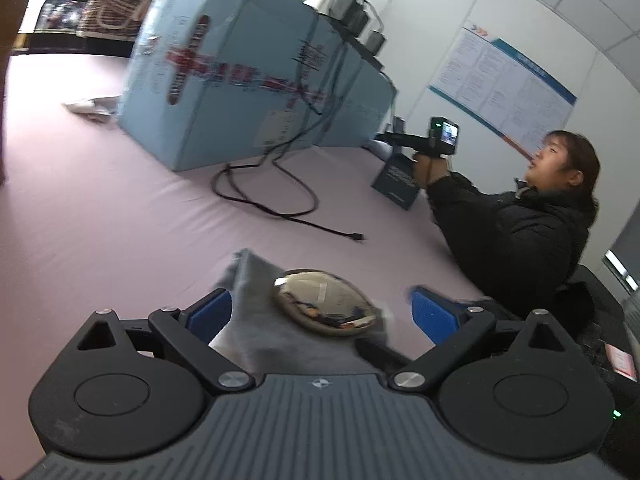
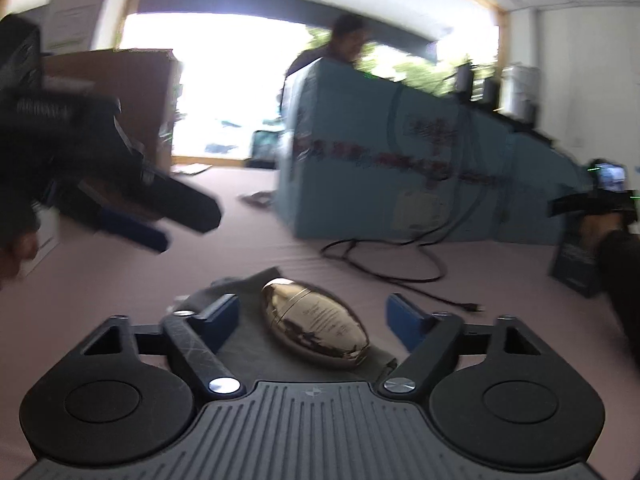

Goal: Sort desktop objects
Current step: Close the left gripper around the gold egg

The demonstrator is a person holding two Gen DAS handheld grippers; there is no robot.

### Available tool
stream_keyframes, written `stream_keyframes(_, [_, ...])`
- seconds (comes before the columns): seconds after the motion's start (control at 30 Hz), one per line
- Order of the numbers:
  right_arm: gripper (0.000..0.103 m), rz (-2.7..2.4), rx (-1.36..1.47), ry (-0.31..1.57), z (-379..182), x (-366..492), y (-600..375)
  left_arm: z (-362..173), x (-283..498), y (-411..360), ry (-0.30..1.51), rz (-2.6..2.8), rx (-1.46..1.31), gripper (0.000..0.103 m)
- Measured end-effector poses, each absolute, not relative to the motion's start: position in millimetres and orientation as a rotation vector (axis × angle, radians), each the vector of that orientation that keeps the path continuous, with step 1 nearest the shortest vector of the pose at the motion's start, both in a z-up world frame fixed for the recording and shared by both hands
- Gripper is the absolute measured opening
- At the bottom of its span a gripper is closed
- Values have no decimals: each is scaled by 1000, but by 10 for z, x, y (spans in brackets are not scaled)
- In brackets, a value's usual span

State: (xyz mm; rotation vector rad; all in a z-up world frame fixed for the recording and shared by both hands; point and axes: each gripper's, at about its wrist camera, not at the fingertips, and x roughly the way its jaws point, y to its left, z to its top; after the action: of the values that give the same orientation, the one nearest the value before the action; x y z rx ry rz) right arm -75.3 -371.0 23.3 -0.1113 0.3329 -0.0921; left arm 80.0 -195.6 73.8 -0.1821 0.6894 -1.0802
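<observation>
Both hand-held grippers spread, nothing pinched: right (image 2: 313, 322), left (image 1: 322, 312). Gold metallic egg-shaped case (image 2: 314, 328) lies on grey cloth (image 2: 248, 344) on counter (image 2: 120, 280), 12 o'clock between right's pads. Prob. slick, rigid; I'd squeeze across its narrow middle.

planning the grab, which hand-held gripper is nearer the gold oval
Right, likely. The right hand-held gripper flanks the gold oval with open fingers; the left hand-held gripper hangs raised, off to its left.
</observation>
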Motion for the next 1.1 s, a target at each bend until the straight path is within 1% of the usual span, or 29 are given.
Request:
stream_keyframes(0.03, [61,-75,-118,355,223,-708,-3770,752,796,-2024,696,-1086,-174,96])
stream_keyframes(0.17, [61,-68,-106,392,135,-676,-3869,745,805,-2359,720,-1058,-143,95])
stream_keyframes(0.2, [61,-45,-86,397,127,-663,-3895,707,833,-2440,736,-1055,-140,93])
stream_keyframes(0.27, [61,-39,-80,418,109,-648,-3905,599,927,-2585,791,-1046,-137,84])
stream_keyframes(0.33, [61,-44,-88,441,93,-639,-3880,476,1049,-2696,857,-1029,-144,77])
stream_keyframes(0.47, [61,-49,-115,457,74,-723,-3810,356,1220,-2750,914,-1033,-190,77])
stream_keyframes(0.6, [61,-40,-101,478,64,-751,-3875,353,1262,-2790,911,-1012,-198,77])
stream_keyframes(0.67, [57,-36,-89,496,55,-711,-3908,320,1285,-2839,928,-1002,-204,76])
stream_keyframes(0.7, [56,-34,-88,506,49,-691,-3923,314,1288,-2852,928,-995,-202,76])
stream_keyframes(0.73, [56,-34,-86,515,51,-640,-3935,324,1280,-2856,918,-991,-192,73])
stream_keyframes(0.77, [56,-34,-78,520,57,-603,-3956,336,1267,-2862,907,-982,-176,67])
stream_keyframes(0.83, [56,-29,-52,525,58,-628,-4023,343,1254,-2851,893,-960,-157,59])
stream_keyframes(0.87, [54,-27,-41,526,63,-603,-4027,341,1258,-2840,891,-955,-159,57])
stream_keyframes(0.93, [54,-21,-22,523,75,-569,-4009,341,1260,-2813,892,-955,-167,56])
stream_keyframes(1.1, [53,-6,-10,517,100,-503,-4016,352,1234,-2774,883,-951,-171,55])
